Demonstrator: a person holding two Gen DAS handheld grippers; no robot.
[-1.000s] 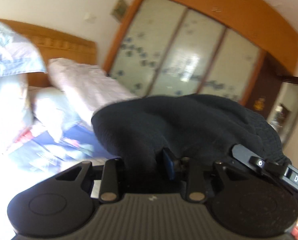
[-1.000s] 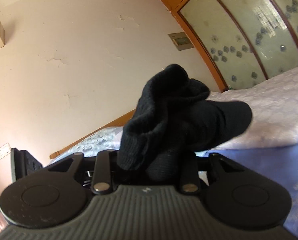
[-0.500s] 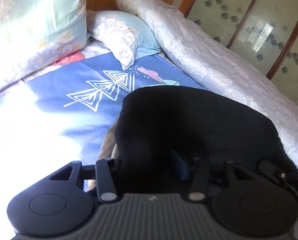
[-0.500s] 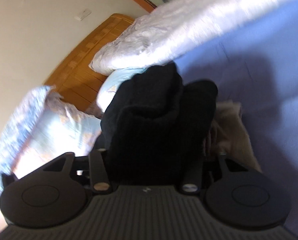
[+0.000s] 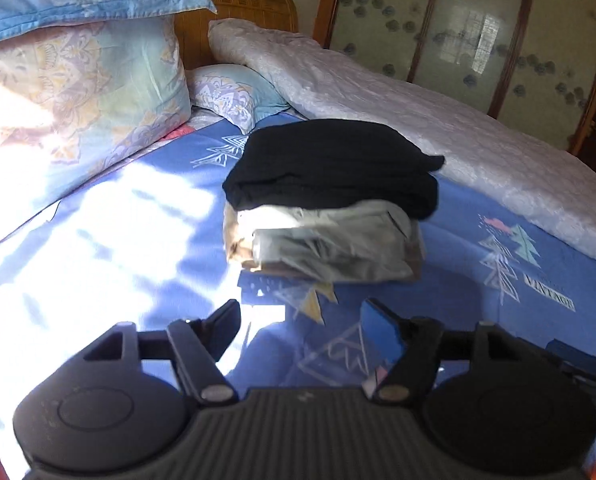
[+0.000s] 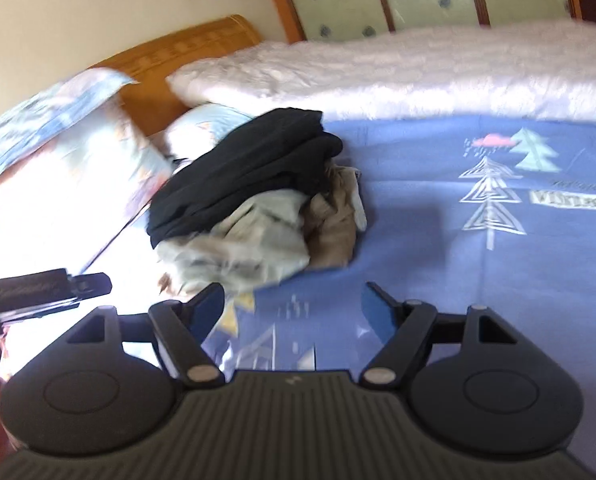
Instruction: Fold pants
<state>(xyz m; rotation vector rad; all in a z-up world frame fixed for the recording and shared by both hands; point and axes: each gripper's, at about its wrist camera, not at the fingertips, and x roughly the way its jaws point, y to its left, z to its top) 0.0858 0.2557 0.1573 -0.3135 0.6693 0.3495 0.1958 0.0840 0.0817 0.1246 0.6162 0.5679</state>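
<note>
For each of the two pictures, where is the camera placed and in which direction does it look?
Left wrist: sits on the left gripper, low over the blue bedsheet, facing the headboard; its open fingers show.
Right wrist: sits on the right gripper, facing the same way; its open fingers and part of the left gripper show.
Shared: black pants atop a stack of folded clothes, white quilt, wardrobe doors.

Harsh sunlight glare at left; right view motion-blurred, fisheye-curved edges.
</note>
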